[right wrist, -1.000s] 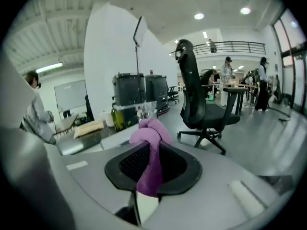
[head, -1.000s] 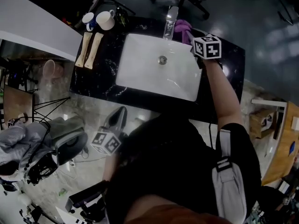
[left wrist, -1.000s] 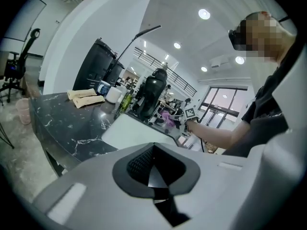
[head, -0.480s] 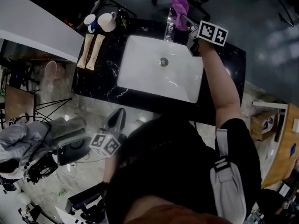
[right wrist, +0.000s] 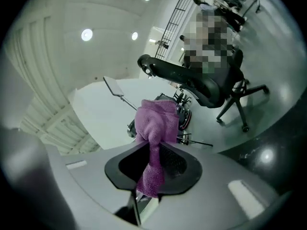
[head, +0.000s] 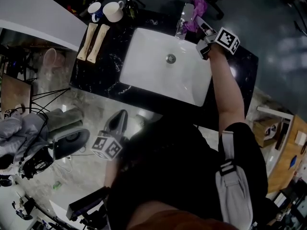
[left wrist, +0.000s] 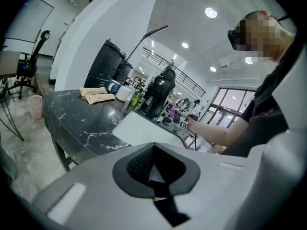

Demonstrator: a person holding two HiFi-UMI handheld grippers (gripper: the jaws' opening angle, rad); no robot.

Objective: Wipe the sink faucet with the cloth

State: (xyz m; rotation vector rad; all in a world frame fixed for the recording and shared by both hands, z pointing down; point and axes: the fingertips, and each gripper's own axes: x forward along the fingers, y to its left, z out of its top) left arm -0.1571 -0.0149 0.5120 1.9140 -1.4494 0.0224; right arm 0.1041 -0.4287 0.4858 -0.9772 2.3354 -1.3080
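Black marble counter (head: 96, 75) carries a white rectangular sink (head: 158, 75), which serves as the reference for all positions below.

1. Faucet (head: 184, 18): chrome, mounted at the far rim of the sink, in line with the drain (head: 171, 58).
2. Cloth (head: 199, 6): purple, raised off the counter at the far right corner of the sink, just beside the faucet. Contact with the faucet cannot be confirmed.
3. Right gripper (head: 202, 25): positioned over the far right corner of the sink, arm extended along the sink's right side. In the right gripper view its jaws are clamped on a gathered strip of the cloth (right wrist: 153, 128), with the bulk of the fabric bunched beyond the tips of the right gripper (right wrist: 152, 164).
4. Left gripper (head: 120, 121): held off the counter on the near side of the sink, above the floor. In the left gripper view the left gripper (left wrist: 153, 164) has its jaws fully together with nothing between them.
5. Two cups (head: 105, 9) and two beige folded items (head: 93, 42) sit on the counter left of the sink.
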